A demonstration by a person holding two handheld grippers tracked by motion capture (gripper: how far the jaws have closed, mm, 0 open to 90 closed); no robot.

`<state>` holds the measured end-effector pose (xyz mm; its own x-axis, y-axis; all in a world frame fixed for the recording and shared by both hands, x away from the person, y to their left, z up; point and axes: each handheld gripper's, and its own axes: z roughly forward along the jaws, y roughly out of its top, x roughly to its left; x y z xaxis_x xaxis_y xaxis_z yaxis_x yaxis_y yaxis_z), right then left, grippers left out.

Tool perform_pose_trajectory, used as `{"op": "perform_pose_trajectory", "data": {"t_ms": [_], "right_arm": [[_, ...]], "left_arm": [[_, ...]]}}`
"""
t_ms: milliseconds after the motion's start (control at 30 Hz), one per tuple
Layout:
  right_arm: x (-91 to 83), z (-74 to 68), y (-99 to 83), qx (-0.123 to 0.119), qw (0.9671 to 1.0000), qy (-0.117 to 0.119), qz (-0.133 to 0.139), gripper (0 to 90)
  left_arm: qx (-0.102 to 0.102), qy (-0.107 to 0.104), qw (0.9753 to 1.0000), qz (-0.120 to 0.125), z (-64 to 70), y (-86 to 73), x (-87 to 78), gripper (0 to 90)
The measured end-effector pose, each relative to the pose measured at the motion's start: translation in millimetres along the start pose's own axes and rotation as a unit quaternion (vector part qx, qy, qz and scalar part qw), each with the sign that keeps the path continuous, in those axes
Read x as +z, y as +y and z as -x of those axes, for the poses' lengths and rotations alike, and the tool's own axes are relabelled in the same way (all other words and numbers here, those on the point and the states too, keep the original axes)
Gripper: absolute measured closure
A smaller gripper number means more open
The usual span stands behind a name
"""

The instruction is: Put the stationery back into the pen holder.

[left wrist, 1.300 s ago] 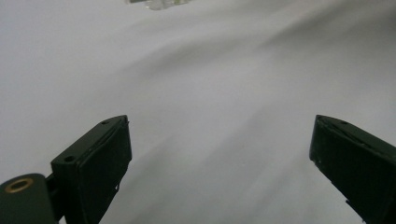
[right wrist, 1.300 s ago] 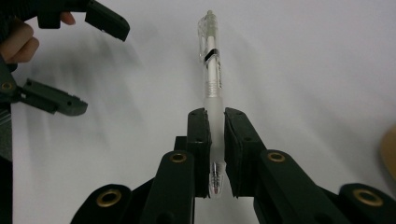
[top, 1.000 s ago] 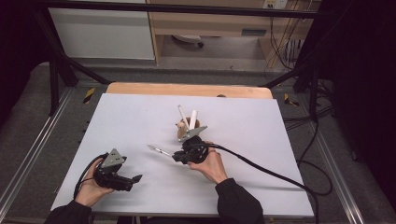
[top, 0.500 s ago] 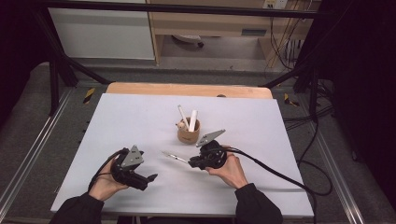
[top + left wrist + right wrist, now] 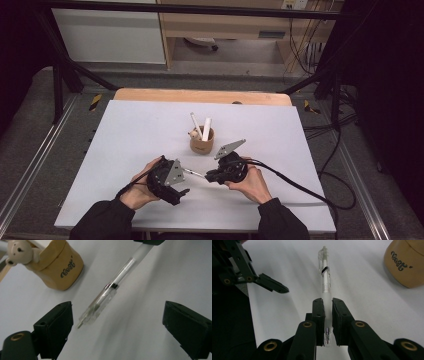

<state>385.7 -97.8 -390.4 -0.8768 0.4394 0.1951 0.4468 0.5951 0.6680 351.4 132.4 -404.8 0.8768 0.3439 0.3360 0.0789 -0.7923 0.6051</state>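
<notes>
Right gripper view: right gripper [image 5: 327, 315] clenches a clear plastic pen [image 5: 324, 272] at centre frame (cap end forward); left gripper [image 5: 120, 332] gapes, holding nothing.

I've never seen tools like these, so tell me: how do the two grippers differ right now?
The right gripper has its jaws shut on a clear pen; the left gripper has its jaws wide open, holding nothing. The right one carries the pen above the table; the left only faces its free end. Both are black and hand-held.
</notes>
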Motion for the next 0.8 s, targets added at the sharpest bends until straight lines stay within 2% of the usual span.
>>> {"op": "perform_pose_trajectory", "data": {"t_ms": [167, 367, 533, 800], "right_arm": [[-0.6, -0.1, 1.3, -0.002, 1.0, 0.004, -0.003, 81.2], [1.9, -1.8, 4.9, -0.006, 0.9998, 0.011, -0.013, 81.1], [4.0, -4.6, 10.9, -0.013, 0.9997, 0.015, -0.016, 81.2], [4.5, -6.4, 15.0, -0.014, 0.9995, 0.018, -0.021, 81.1]], "left_arm": [[0.034, 0.005, 0.9994, -0.004, 4.7, 9.8, 7.9, 14.1], [0.079, 0.016, 0.9968, -0.003, 9.3, 16.5, 13.7, 24.1], [0.117, 0.026, 0.9927, -0.014, 12.7, 18.7, 17.0, 34.6], [0.155, 0.056, 0.9861, -0.024, 17.3, 19.2, 20.2, 51.6]]}}
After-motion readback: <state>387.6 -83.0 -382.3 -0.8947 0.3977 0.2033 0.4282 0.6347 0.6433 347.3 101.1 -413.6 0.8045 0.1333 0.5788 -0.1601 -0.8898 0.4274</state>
